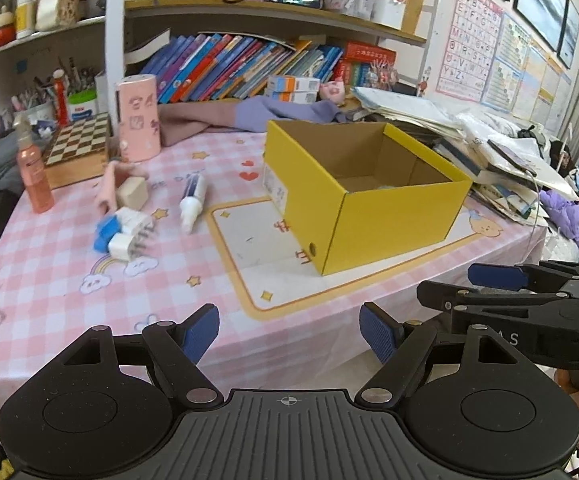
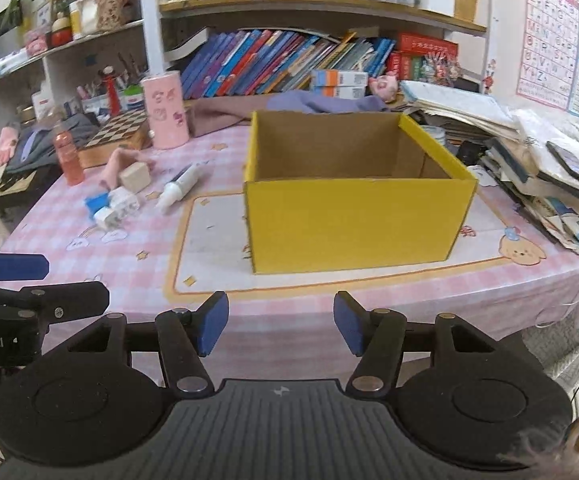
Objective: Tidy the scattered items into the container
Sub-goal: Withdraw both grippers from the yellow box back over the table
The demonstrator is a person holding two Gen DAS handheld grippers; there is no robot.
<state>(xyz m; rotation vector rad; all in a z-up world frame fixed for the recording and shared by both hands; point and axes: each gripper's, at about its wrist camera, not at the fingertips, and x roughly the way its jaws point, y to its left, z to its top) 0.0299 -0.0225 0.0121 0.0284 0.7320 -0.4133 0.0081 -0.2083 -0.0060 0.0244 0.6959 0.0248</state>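
An open yellow cardboard box (image 1: 393,224) (image 2: 353,224) stands on the pink checked tablecloth (image 1: 49,264) (image 2: 101,256). Left of it lie scattered items: a white tube (image 1: 192,200) (image 2: 179,186), two white chargers with a blue block (image 1: 125,234) (image 2: 109,206), a beige block (image 1: 132,192) (image 2: 135,176) and a pink cloth piece (image 1: 109,182) (image 2: 115,166). My left gripper (image 1: 289,332) is open and empty at the table's near edge. My right gripper (image 2: 280,326) is open and empty in front of the box. Each gripper shows at the other view's side.
A pink cylinder (image 1: 137,118) (image 2: 166,110), a chessboard box (image 1: 78,148) (image 2: 117,130) and an orange bottle (image 1: 35,172) (image 2: 67,158) stand at the back left. Piled books and papers (image 1: 501,160) (image 2: 537,168) crowd the right. A bookshelf (image 1: 249,68) lines the back.
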